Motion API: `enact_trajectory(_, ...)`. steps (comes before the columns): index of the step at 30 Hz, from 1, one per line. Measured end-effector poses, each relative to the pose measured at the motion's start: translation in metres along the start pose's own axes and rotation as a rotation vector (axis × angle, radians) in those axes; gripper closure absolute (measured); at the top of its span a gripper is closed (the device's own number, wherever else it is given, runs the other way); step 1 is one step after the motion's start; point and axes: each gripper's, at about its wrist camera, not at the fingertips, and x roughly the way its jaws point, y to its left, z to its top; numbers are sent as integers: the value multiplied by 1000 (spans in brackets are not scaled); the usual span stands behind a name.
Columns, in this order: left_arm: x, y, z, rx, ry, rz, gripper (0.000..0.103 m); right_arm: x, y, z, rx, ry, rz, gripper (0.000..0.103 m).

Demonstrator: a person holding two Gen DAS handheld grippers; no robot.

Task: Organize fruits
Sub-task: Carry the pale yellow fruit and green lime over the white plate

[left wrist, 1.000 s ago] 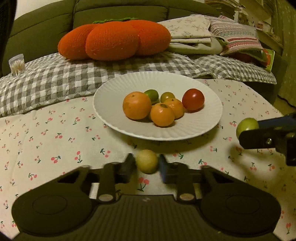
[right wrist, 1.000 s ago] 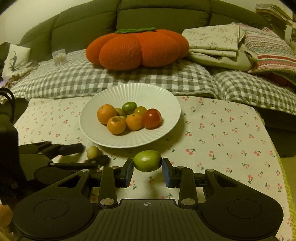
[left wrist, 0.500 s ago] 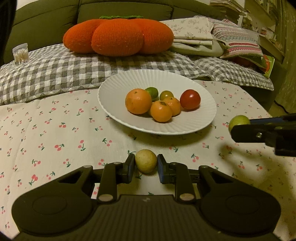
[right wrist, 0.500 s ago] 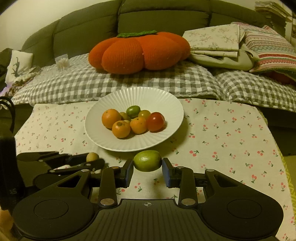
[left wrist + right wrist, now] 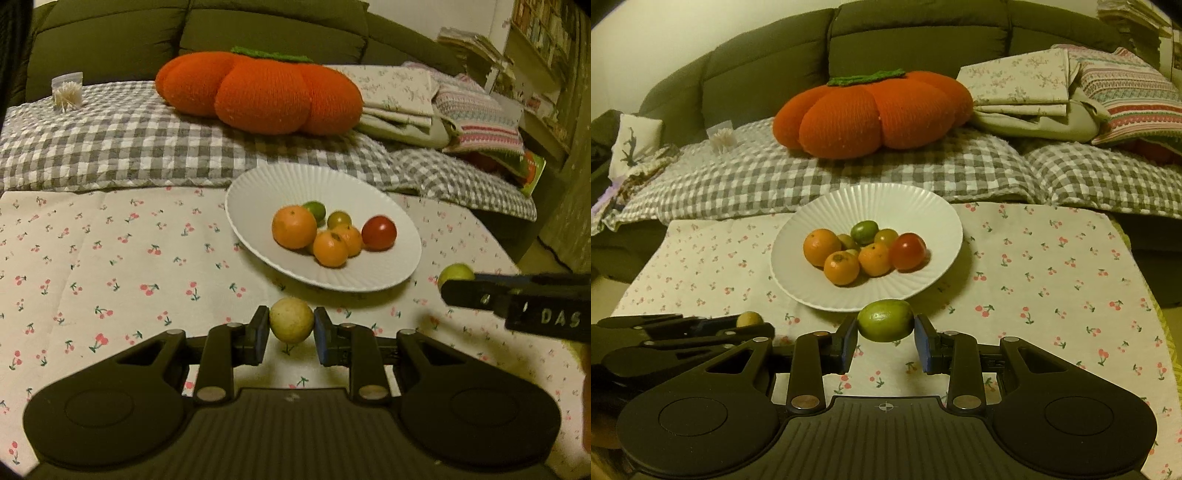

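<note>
Left gripper [image 5: 291, 326] fingers pinch yellowish fruit [image 5: 291, 319]; right gripper [image 5: 885, 334] fingers pinch green fruit [image 5: 885, 320]. Round skins may slip, rolling off counter [image 5: 1052, 295]; crowded plate [image 5: 923, 206] probably scatters fruit on careless drop.

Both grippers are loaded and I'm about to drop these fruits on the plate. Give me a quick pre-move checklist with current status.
1. Left gripper shut on the yellow fruit: ok.
2. Right gripper shut on the green fruit: ok.
3. White plate has bare room at its near rim for two more: ok.
4. Both held fruits are short of the plate, over the cherry-print cloth: ok.
5. Grippers apart from each other: ok.
6. Whether the piled fruits, such as the red tomato, would roll when bumped: cannot tell.
</note>
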Motion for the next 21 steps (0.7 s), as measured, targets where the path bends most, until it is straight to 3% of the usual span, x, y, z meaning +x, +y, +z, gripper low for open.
enact_trajectory(21, 7, 11, 34, -42, -52, -25, 79, -2, -7, 13, 14, -42, 35, 71)
